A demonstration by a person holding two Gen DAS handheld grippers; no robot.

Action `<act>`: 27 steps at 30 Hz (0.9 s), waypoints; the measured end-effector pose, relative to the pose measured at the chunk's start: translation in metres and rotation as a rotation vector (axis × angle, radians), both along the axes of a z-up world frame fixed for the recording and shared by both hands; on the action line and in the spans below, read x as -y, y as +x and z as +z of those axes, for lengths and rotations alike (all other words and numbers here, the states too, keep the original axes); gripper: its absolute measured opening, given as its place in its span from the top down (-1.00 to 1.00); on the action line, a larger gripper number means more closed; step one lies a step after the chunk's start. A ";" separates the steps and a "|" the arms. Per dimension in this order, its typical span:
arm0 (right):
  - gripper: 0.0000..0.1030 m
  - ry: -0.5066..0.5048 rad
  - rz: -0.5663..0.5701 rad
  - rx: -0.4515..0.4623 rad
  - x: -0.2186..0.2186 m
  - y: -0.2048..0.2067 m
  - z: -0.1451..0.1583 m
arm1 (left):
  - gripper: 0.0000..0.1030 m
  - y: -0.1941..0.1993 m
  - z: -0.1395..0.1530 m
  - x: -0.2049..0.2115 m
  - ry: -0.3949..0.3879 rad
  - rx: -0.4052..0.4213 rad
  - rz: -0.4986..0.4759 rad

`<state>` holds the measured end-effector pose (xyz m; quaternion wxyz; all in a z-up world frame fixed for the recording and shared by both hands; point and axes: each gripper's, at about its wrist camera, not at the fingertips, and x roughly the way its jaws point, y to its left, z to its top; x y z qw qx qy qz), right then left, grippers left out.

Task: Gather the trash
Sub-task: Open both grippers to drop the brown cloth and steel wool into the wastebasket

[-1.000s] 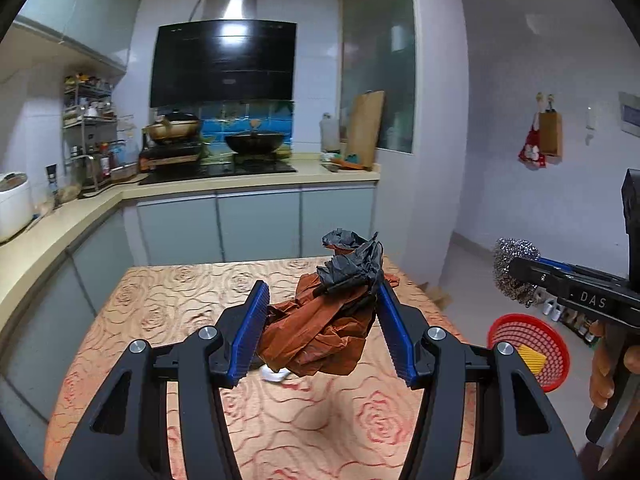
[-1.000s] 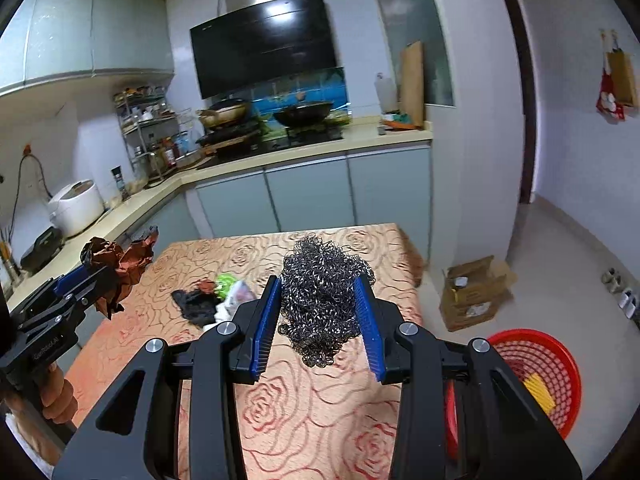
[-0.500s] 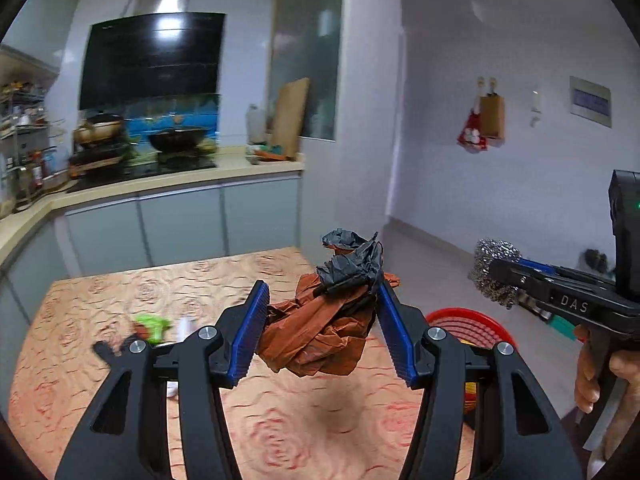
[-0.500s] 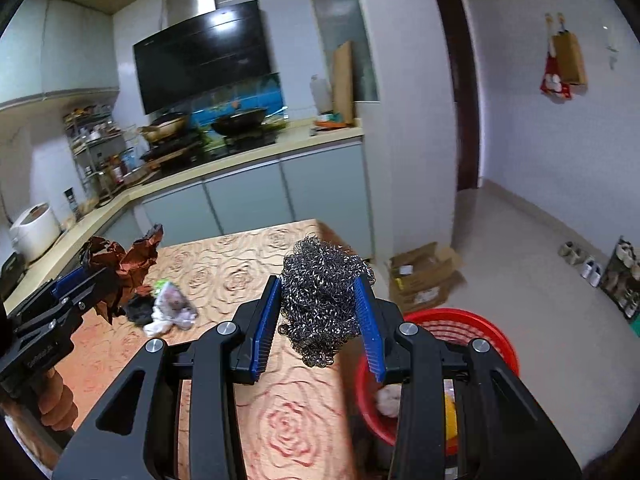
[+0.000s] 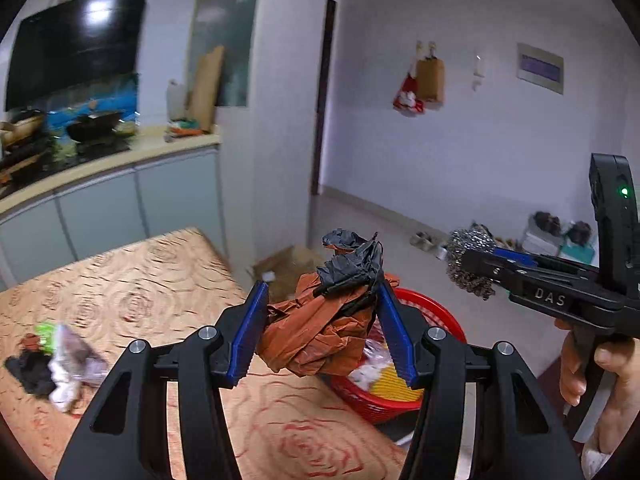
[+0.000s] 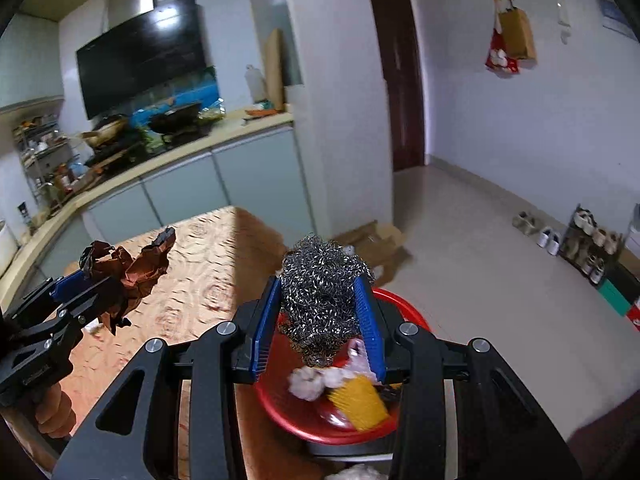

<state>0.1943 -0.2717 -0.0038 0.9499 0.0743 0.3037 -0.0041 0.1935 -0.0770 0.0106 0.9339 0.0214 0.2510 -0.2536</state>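
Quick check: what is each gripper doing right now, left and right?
Left gripper: closed on a crumpled brown and black wrapper.
Right gripper: closed on a steel wool scrubber, above the red basket.

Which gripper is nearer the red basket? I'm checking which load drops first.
Right. The right gripper, shut on the steel wool, hangs over the red basket; the left gripper, holding crumpled bags, is above the table edge beside it.
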 end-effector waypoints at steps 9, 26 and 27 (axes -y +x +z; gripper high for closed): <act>0.26 -0.020 -0.017 -0.133 0.017 0.023 -0.042 | -0.03 0.037 -0.045 0.044 0.039 -0.124 -0.081; -0.13 0.111 -0.020 -0.215 0.035 0.046 -0.075 | -0.26 0.058 -0.075 0.059 0.056 -0.211 -0.120; -0.13 0.113 -0.022 -0.211 0.035 0.045 -0.074 | -0.28 0.057 -0.075 0.058 0.053 -0.211 -0.122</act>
